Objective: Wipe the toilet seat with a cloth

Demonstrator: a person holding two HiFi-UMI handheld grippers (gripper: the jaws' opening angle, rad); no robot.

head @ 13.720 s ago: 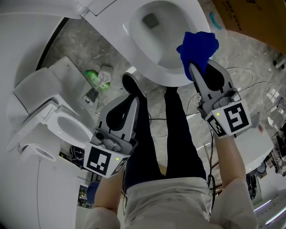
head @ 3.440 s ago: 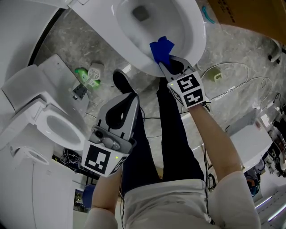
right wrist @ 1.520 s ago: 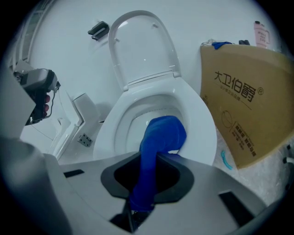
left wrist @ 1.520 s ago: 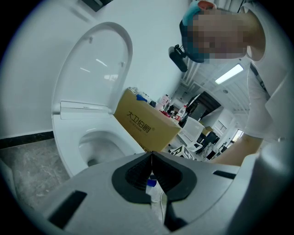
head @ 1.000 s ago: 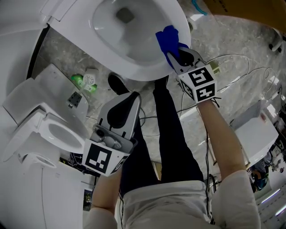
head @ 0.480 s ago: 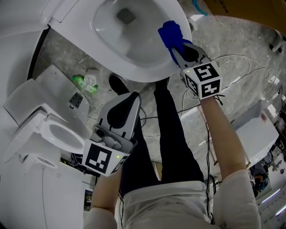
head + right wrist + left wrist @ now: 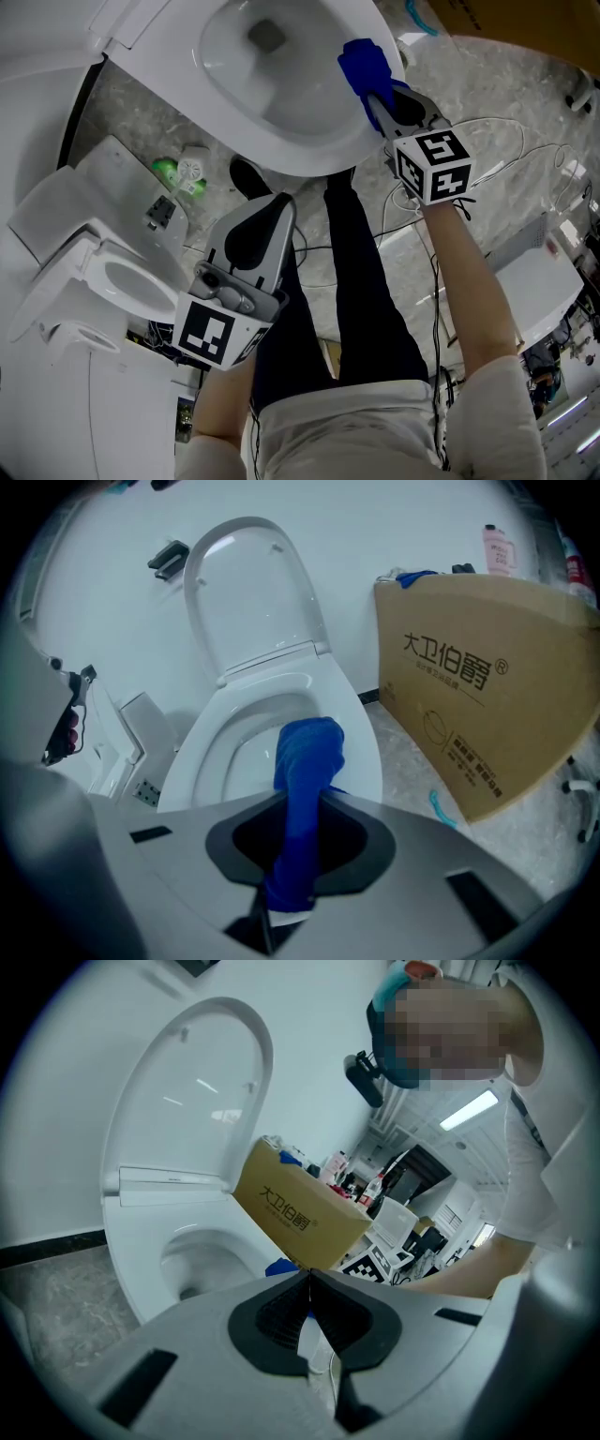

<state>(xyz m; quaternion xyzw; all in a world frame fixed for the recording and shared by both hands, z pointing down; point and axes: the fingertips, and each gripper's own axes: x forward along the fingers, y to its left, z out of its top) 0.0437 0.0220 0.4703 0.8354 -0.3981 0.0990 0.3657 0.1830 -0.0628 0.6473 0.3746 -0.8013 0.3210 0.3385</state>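
Note:
A white toilet with its lid up fills the top of the head view; its seat rim point(image 7: 309, 150) curves round the bowl point(image 7: 265, 66). My right gripper point(image 7: 377, 94) is shut on a blue cloth point(image 7: 362, 62), which lies on the right side of the rim. In the right gripper view the cloth point(image 7: 307, 761) rises from between the jaws over the seat point(image 7: 361, 752). My left gripper point(image 7: 272, 202) is shut on nothing, held low above the person's dark trouser legs, apart from the toilet. In its own view the jaws point(image 7: 309, 1274) meet in a line.
A second white toilet point(image 7: 122, 272) stands at the left. A green bottle point(image 7: 169, 172) and a round white item point(image 7: 195, 167) lie on the marble floor. A brown cardboard box point(image 7: 487, 686) stands right of the toilet. White cables point(image 7: 487, 131) trail across the floor at right.
My right gripper has slid the blue cloth along the right side of the rim, a little farther up and to the right. The left gripper has stayed still.

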